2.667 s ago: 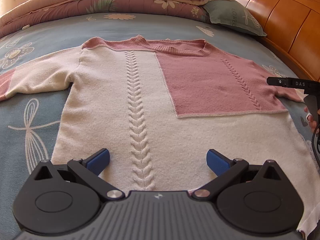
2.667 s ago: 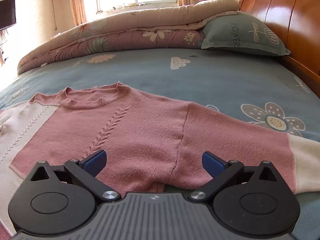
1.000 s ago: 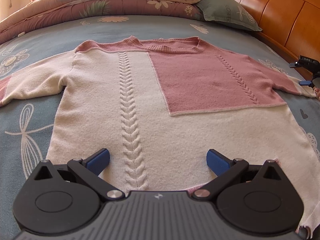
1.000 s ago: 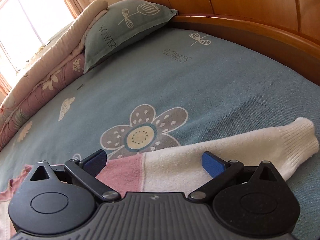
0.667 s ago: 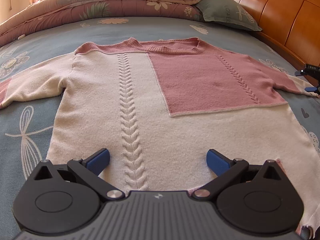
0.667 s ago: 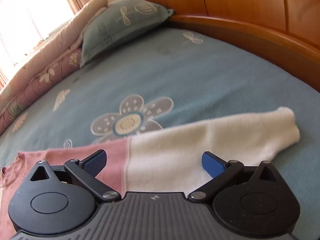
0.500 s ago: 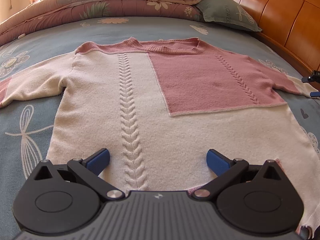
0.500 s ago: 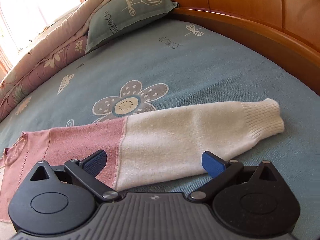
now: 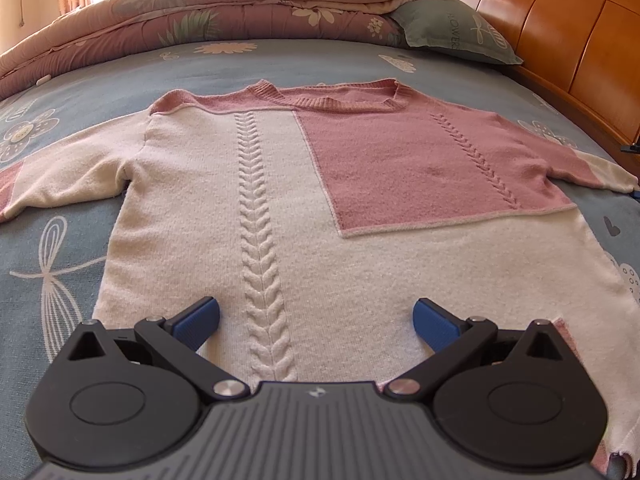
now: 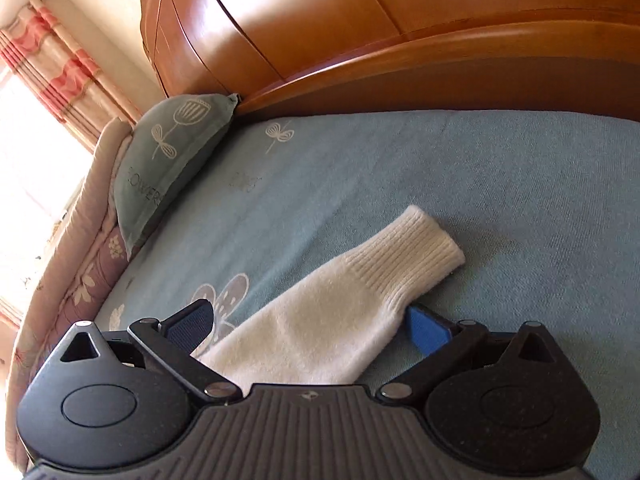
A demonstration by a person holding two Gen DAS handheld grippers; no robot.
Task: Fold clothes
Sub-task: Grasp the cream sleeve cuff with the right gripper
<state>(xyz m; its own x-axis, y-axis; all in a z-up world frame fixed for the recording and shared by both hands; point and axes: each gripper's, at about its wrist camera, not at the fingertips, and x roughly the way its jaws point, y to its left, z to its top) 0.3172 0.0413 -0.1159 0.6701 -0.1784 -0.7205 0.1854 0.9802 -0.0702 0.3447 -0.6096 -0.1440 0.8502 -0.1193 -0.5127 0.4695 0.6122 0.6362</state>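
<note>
A soft, fuzzy knit sweater (image 9: 360, 216) in cream and dusty pink, with a raised cable braid and a ribbed cuff (image 10: 404, 256), lies on my bed's matt, finely woven blue sheet (image 10: 440, 168). Behind it, the wooden headboard (image 10: 320, 28) gleams with a glossy orange varnish. My left gripper (image 9: 316, 320) and right gripper (image 10: 310, 326) are matt black plastic with ridged housings, bright metal pivot pins, and fingers (image 9: 434, 322) padded in grooved blue rubber. The quilt (image 9: 224, 12) looks like smooth printed cotton.
</note>
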